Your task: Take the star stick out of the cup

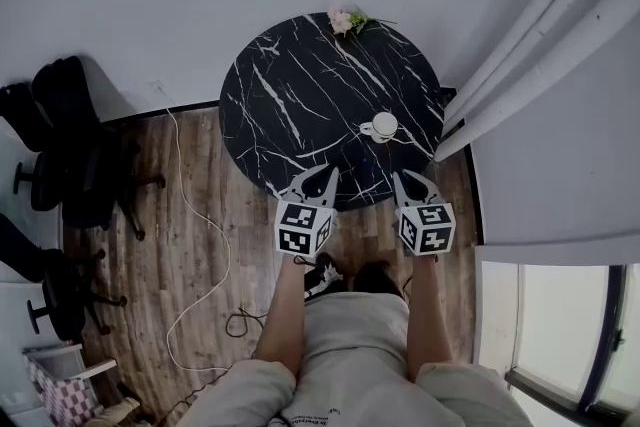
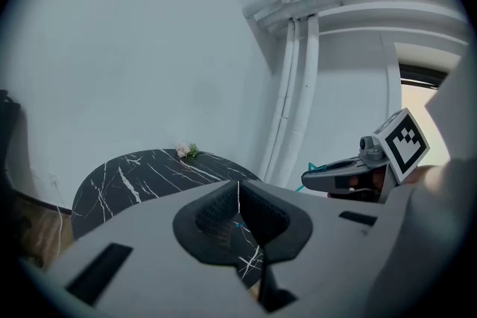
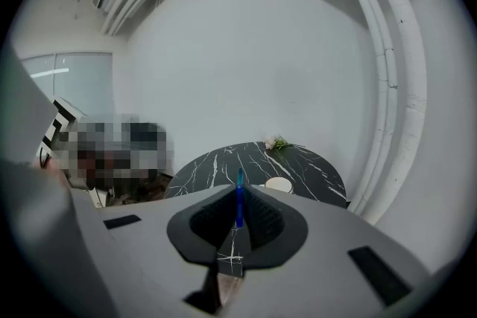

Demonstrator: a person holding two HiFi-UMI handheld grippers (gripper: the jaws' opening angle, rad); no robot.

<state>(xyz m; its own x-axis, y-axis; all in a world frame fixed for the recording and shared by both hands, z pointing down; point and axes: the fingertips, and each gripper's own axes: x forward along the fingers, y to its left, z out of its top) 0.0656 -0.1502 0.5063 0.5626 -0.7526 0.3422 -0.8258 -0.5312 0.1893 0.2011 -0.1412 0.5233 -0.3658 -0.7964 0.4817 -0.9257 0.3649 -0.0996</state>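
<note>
The right gripper [image 1: 408, 183] has its jaws nearly together, pinching the thin blue star stick [image 3: 239, 197], which stands upright between the pads, clear of the small white cup [image 1: 380, 126] on the round black white-veined marble table [image 1: 300, 95]. The left gripper [image 1: 318, 180], just beside it, is closed on nothing. The job now looks like holding that pinch firm and carrying the stick away well apart from the cup's rim, so nothing tips

Office: swivel chairs [image 1: 62, 150], marble table [image 1: 300, 95]
</note>
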